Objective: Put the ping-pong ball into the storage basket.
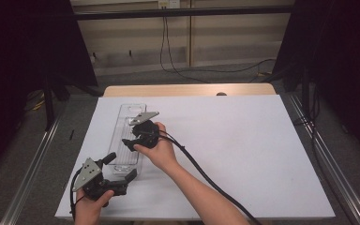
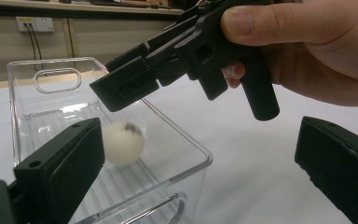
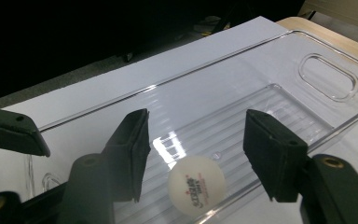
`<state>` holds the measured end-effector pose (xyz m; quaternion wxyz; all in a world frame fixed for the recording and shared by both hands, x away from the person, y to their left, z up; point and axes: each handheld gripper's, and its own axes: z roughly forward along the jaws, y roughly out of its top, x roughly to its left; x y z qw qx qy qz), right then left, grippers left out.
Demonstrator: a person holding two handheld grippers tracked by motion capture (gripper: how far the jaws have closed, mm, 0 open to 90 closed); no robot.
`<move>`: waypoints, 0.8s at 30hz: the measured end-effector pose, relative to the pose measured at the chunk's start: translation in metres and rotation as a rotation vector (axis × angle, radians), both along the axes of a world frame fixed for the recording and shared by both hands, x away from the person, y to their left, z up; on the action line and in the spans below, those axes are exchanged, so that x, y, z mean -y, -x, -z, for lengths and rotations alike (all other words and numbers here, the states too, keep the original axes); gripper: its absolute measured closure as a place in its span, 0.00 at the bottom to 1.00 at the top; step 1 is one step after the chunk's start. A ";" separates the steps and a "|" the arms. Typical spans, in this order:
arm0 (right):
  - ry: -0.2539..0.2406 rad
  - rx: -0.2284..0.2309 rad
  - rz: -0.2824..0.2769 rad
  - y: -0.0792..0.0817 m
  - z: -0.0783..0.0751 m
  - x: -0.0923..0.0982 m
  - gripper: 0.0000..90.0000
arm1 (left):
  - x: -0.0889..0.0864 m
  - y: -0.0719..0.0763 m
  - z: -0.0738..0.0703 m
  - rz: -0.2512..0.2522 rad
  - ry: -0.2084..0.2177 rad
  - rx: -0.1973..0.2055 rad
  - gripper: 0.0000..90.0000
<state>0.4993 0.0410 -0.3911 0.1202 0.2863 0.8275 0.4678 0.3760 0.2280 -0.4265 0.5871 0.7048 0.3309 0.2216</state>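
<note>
A long clear plastic tray (image 1: 130, 136) lies on the white-covered tabletop (image 1: 243, 154), left of centre in the high view, running from mid-frame toward the lower left.

A white ping-pong ball (image 3: 196, 185) with a red printed mark rests on the ribbed floor of the tray, at the lower centre of the right gripper view. In the left gripper view the ball (image 2: 123, 142) sits left of centre, inside the tray's near end (image 2: 186, 156).

The right gripper (image 1: 130, 143) is held over the tray at the middle of the high view, pointing toward the lower left. Its jaws are released: they stand apart on either side of the ball and above it, with no contact visible.

The left gripper (image 1: 122, 171) sits at the lower left of the high view, at the tray's near end. Its jaws are spread wide with nothing between the pads; one jaw lies in front of the tray wall in its own view.
</note>
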 end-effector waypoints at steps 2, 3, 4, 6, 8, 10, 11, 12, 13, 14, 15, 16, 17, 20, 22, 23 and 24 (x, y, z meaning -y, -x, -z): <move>-0.001 0.009 0.004 0.000 -0.001 0.001 0.39 | 0.001 0.000 0.000 -0.002 0.012 0.003 0.02; 0.000 0.008 0.003 0.000 -0.001 0.002 0.38 | 0.001 0.000 0.000 -0.006 0.009 0.001 0.02; 0.003 0.005 0.007 0.000 -0.001 0.002 0.37 | 0.001 0.000 0.000 -0.006 0.011 -0.001 0.02; 0.000 0.007 0.006 0.000 -0.002 0.003 0.33 | 0.002 0.000 0.000 -0.005 0.017 -0.005 0.02; -0.005 0.007 0.010 0.001 -0.004 0.004 0.30 | 0.001 0.000 0.000 -0.002 0.012 0.002 0.02; -0.008 0.009 0.006 0.001 -0.005 0.006 0.28 | 0.001 0.000 0.000 -0.006 0.011 0.002 0.02; -0.007 0.006 0.016 0.001 -0.005 0.007 0.26 | 0.001 0.000 0.000 -0.006 0.012 0.002 0.02; -0.013 0.003 0.010 0.001 -0.005 0.008 0.24 | 0.001 0.000 0.000 -0.005 0.011 0.001 0.02; -0.019 -0.003 0.016 0.001 -0.006 0.009 0.23 | 0.001 0.000 0.000 -0.004 0.016 -0.003 0.02; -0.019 -0.002 0.018 0.001 -0.006 0.010 0.22 | 0.001 0.000 0.000 -0.004 0.016 -0.003 0.02; -0.021 0.004 0.013 0.001 -0.006 0.010 0.21 | 0.001 0.000 0.000 -0.005 0.010 0.000 0.02; -0.027 0.007 0.012 0.001 -0.006 0.011 0.20 | 0.000 0.000 0.000 -0.004 0.005 0.000 0.02; -0.023 0.010 0.013 0.002 -0.007 0.012 0.19 | 0.000 0.000 0.000 0.001 -0.001 0.001 0.02; -0.023 0.023 0.025 0.003 -0.007 0.015 0.17 | 0.001 -0.001 0.000 -0.003 0.010 -0.002 0.02; -0.023 0.025 0.030 0.003 -0.007 0.017 0.16 | 0.002 -0.001 0.001 -0.004 0.018 -0.007 0.02; -0.027 0.029 0.031 0.003 -0.007 0.018 0.15 | 0.002 -0.001 0.001 -0.003 0.016 -0.005 0.02; -0.029 0.029 0.030 0.003 -0.008 0.020 0.14 | 0.002 -0.001 0.001 -0.004 0.018 -0.005 0.02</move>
